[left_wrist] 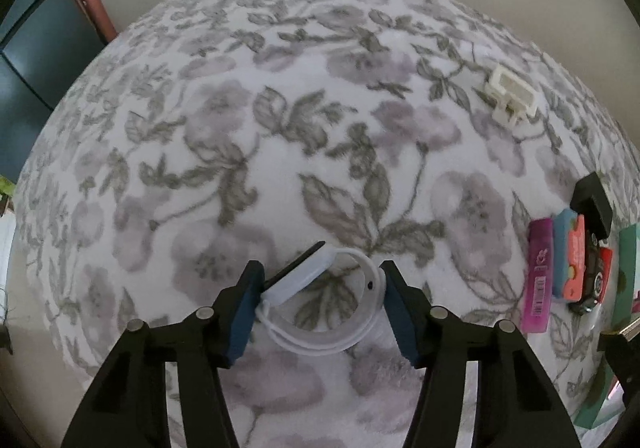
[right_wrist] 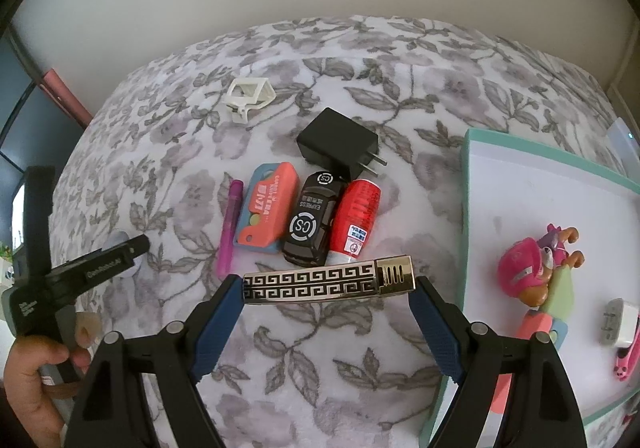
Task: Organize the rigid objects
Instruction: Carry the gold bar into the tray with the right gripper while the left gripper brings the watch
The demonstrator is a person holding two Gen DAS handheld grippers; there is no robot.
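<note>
your left gripper (left_wrist: 320, 302) sits spread wide over the blanket (left_wrist: 280, 128), a plush fabric printed with grey leaves and mauve flowers. between its blue ribbed pads (left_wrist: 242, 312) lies a white loop (left_wrist: 332, 312), a thin smooth band curled into a ring, with a flat pale tag and a dark strip poking out behind it. the left pad is just beside the tag and the right pad just beside the ring; whether either touches, you cannot tell.

your right gripper (right_wrist: 330, 288) holds a lighter (right_wrist: 328, 280) crosswise, one pad at each end. it is a long metal bar, shiny, with a black greek-key pattern and a slotted gold cap on the right.

beyond the lighter a neat row lies side by side on the blanket: a slim purple tube (right_wrist: 230, 226), a coral and blue eraser (right_wrist: 266, 208), a glossy black toy car (right_wrist: 314, 218) with white ring marks, and a red can (right_wrist: 356, 222) with a white end. a matte black plug (right_wrist: 340, 146) with two metal prongs sits behind them, touching the car. a white plastic frame (right_wrist: 250, 92) lies well apart, farther back.

to the right, a teal-edged white tray (right_wrist: 520, 184) carries a pink toy figure (right_wrist: 536, 268) and a small white charger (right_wrist: 616, 322).
</note>
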